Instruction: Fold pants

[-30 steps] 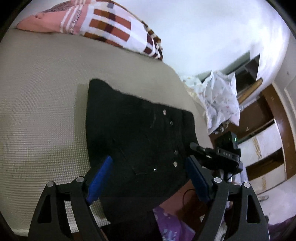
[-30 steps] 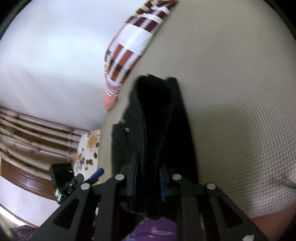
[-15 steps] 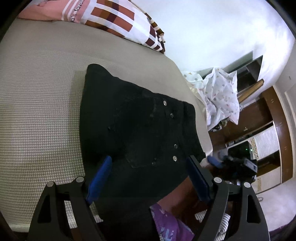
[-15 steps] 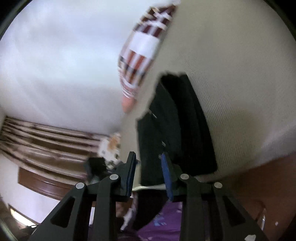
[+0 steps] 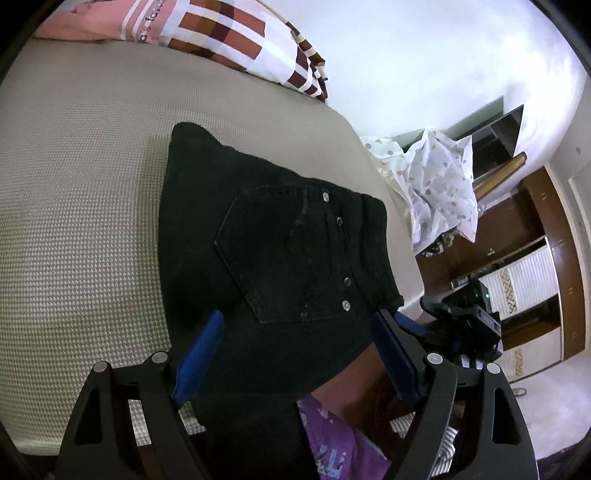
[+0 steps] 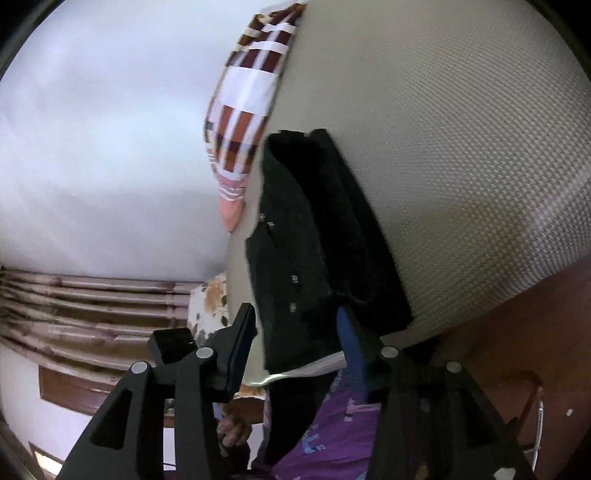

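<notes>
The black denim pants (image 5: pixel 280 254) lie folded into a thick rectangle on the bed (image 5: pixel 81 206), whose beige cover has a fine woven, waffle-like texture. A stitched back pocket and metal rivets face up. A checked pillow (image 5: pixel 229 33) in white, rust and pink lies at 12 o'clock.

The left gripper (image 5: pixel 295 350) hovers just above the near end of the pants with its blue-padded jaws spread wide, gripping nothing, as it was a second ago.

The right gripper (image 6: pixel 299 339) is at the 6 o'clock end of the pants in its own view. Its jaws are opening, the pads clear of the cloth. A second ago they were clamped on the folded edge; now the fabric lies released on the bed.
</notes>
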